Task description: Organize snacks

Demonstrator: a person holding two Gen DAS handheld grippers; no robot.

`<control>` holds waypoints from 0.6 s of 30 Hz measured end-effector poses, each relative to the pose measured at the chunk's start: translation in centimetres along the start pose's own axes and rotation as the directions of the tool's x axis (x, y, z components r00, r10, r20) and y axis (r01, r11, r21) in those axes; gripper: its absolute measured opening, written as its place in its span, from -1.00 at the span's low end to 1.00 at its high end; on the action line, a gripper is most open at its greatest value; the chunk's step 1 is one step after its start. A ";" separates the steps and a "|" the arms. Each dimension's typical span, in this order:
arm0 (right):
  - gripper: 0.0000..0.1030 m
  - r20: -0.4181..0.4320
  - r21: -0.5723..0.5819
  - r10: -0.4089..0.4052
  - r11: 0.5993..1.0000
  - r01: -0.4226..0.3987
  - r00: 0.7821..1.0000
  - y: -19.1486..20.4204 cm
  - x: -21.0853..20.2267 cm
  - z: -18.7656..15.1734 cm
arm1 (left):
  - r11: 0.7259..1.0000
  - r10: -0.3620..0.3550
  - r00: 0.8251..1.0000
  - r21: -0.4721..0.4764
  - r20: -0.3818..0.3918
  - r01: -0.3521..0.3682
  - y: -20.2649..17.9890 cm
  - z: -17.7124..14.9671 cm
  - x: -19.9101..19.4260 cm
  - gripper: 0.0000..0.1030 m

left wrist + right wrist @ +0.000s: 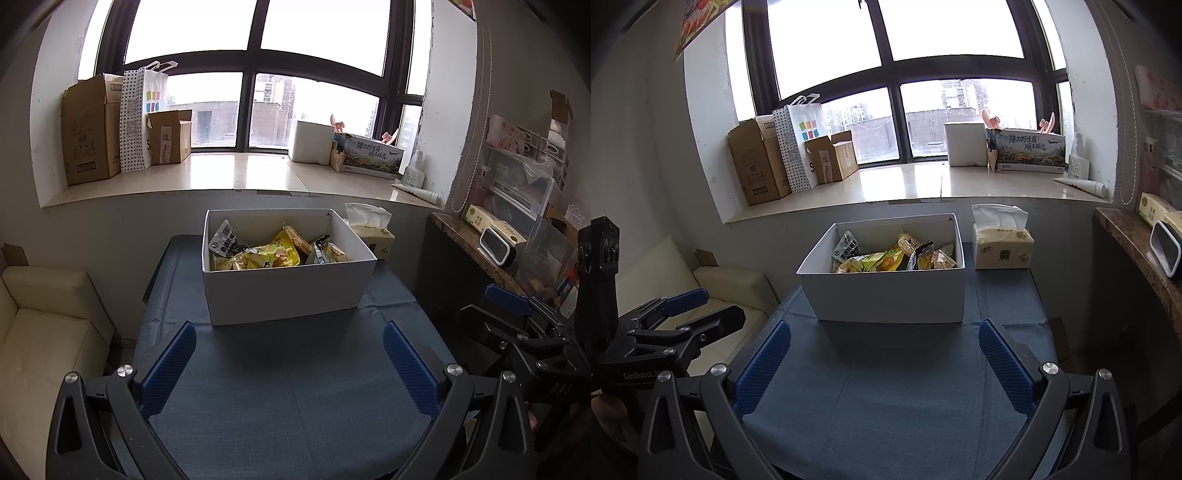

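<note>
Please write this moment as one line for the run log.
left gripper: open, empty | right gripper: open, empty | snack packets: inside white box | blue tablecloth: bare before box

A lived-in room of a flat, high up: a wide window [255,74] looks onto other buildings, its stone sill [229,173] stacked with cardboard boxes [88,129] and a gift bag [142,118]. A cream sofa [40,332] stands beside the cloth-covered worktop [280,387], with a tissue pack [1003,245] and a snack box [886,291].
</note>
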State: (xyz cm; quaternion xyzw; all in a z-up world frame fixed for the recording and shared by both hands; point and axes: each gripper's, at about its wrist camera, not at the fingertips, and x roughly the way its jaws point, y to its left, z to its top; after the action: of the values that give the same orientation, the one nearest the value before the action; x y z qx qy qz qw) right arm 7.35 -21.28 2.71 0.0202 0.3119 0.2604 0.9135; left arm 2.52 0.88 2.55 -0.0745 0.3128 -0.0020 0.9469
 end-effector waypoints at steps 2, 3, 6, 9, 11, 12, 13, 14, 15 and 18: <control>1.00 0.000 0.000 0.001 1.000 -0.001 1.000 0.0 0.0 0.0 | 1.000 0.001 1.000 0.001 0.000 -0.001 0.0 0.0 0.0 1.00; 1.00 -0.001 0.000 0.001 1.000 -0.001 1.000 0.0 0.0 0.0 | 1.000 0.003 1.000 0.002 0.000 -0.003 0.0 0.0 0.0 1.00; 1.00 -0.003 -0.003 0.000 1.000 0.000 1.000 0.1 0.1 0.0 | 1.000 0.002 1.000 0.002 0.002 -0.002 0.0 -0.1 -0.1 1.00; 1.00 -0.004 -0.004 0.001 1.000 -0.001 1.000 0.2 0.1 -0.1 | 1.000 0.004 1.000 0.006 0.002 -0.004 0.0 -0.1 -0.2 1.00; 1.00 -0.004 -0.003 0.001 1.000 -0.001 1.000 0.2 0.2 -0.1 | 1.000 0.004 1.000 0.006 0.002 -0.004 0.0 -0.1 -0.3 1.00; 1.00 -0.004 -0.003 0.002 1.000 -0.002 1.000 0.1 0.2 -0.1 | 1.000 0.004 1.000 0.006 0.003 -0.004 0.0 -0.1 -0.3 1.00; 1.00 -0.005 -0.003 0.002 1.000 -0.002 1.000 0.1 0.2 -0.1 | 1.000 0.004 1.000 0.006 0.003 -0.004 -0.1 -0.1 -0.3 1.00; 1.00 -0.005 -0.002 0.003 1.000 -0.003 1.000 0.1 0.2 -0.1 | 1.000 0.003 1.000 0.006 0.003 -0.003 -0.1 -0.1 -0.3 1.00; 1.00 -0.005 -0.002 0.004 1.000 -0.004 1.000 0.1 0.2 -0.1 | 1.000 0.002 1.000 0.007 0.004 -0.002 -0.1 -0.1 -0.3 1.00; 1.00 -0.008 -0.001 0.002 1.000 -0.002 1.000 0.2 0.3 -0.2 | 1.000 0.003 1.000 0.010 0.002 -0.003 -0.2 -0.2 -0.2 1.00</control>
State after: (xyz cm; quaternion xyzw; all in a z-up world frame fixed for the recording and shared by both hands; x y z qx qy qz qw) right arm 7.35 -21.02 2.48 0.0191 0.3153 0.2617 0.9120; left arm 2.24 0.67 2.58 -0.0693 0.3121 -0.0023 0.9475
